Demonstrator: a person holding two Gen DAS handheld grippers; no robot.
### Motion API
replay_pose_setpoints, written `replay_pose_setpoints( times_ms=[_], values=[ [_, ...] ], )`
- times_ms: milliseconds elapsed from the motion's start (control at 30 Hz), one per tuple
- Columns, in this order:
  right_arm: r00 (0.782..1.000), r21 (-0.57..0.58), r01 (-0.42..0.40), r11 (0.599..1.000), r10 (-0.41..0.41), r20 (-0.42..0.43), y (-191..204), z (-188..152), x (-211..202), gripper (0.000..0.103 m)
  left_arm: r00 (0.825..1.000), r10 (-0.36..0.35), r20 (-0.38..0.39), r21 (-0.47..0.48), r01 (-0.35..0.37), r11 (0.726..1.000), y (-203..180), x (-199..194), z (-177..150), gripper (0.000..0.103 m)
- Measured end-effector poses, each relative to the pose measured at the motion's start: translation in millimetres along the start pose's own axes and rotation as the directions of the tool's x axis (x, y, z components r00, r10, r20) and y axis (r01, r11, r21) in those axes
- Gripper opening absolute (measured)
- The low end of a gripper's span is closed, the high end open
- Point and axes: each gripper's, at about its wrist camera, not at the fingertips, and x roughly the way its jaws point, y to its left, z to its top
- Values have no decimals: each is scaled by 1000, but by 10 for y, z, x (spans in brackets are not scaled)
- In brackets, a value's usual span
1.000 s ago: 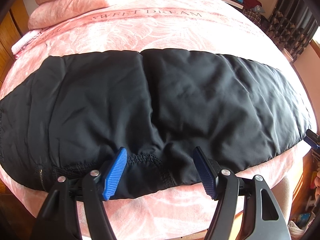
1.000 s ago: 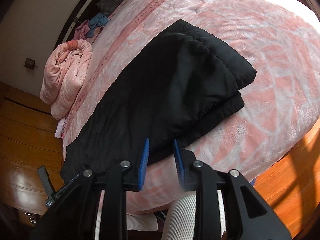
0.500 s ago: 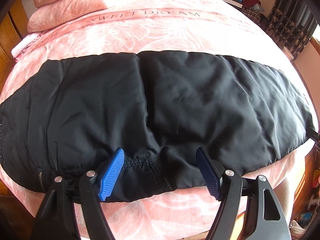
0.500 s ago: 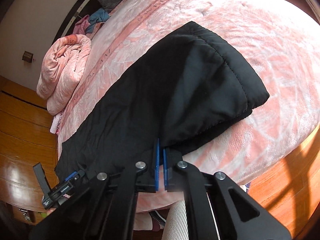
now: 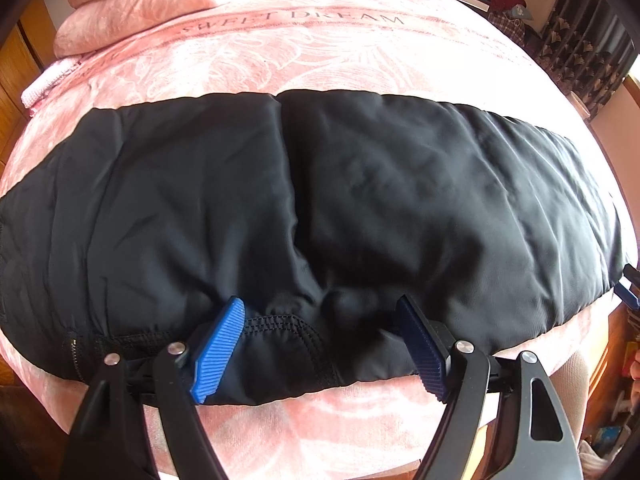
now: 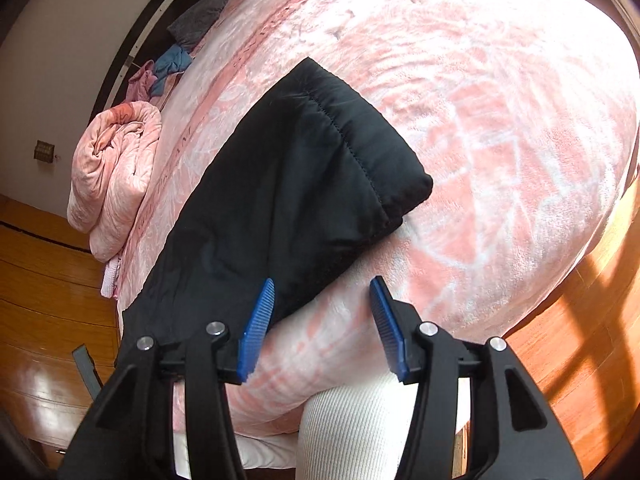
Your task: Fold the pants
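Note:
Black padded pants (image 5: pixel 360 200) lie lengthwise across the pink bed blanket (image 5: pixel 280 52), one leg laid over the other. My left gripper (image 5: pixel 320 344) points down at their near edge. Its jaws are opening, and the stitched crotch seam (image 5: pixel 288 322) bulges between the blue pads (image 5: pixel 218 350) without being pinched. In the right wrist view the leg ends (image 6: pixel 360 152) rest stacked on the bed. My right gripper (image 6: pixel 322 320) hovers at the near edge there, jaws opening, with only blanket between them. Its left pad (image 6: pixel 258 320) is beside the pants' hem.
A rolled pink quilt (image 6: pixel 116 176) and pillows (image 5: pixel 140 4) lie at the head of the bed, with loose clothes (image 6: pixel 172 64) behind. A person's white-clad leg (image 6: pixel 352 432) stands against the bed side. Wooden floor (image 6: pixel 580 340) runs beyond the bed's edge.
The right gripper closed at the pants' edge half a second ago, then opened and shifted right off the fabric. The left jaws have widened a little around the crotch seam.

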Motion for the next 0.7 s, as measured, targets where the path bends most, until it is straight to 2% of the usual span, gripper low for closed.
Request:
replay_pose_setpoints(
  times_ms=[167,267,333,400,600,700],
  values=[
    [997,47,-71,996,70,19,-153,96,111,54,1000,22,-2,-14,-22,1000,100,-14,-50,80],
    [992,84,-128,988,125,36,-188,162,216,49,999,33,-1,-35,-33,999,220,-12,-73,80],
    [986,128,-167,978,165,24,-191,216,332,24,999,33,-2,-43,-33,999,279,0,-78,80],
    [975,143,-221,965,218,34,-188,276,353,14,999,38,-5,-48,-38,998,332,15,-69,80],
    [978,-56,-167,984,173,118,264,313,-84,9,999,46,-3,-69,-46,997,436,33,-34,80],
    [989,-54,-89,995,94,111,215,284,-8,8,999,50,-2,-59,-50,997,412,55,-30,82]
  ],
)
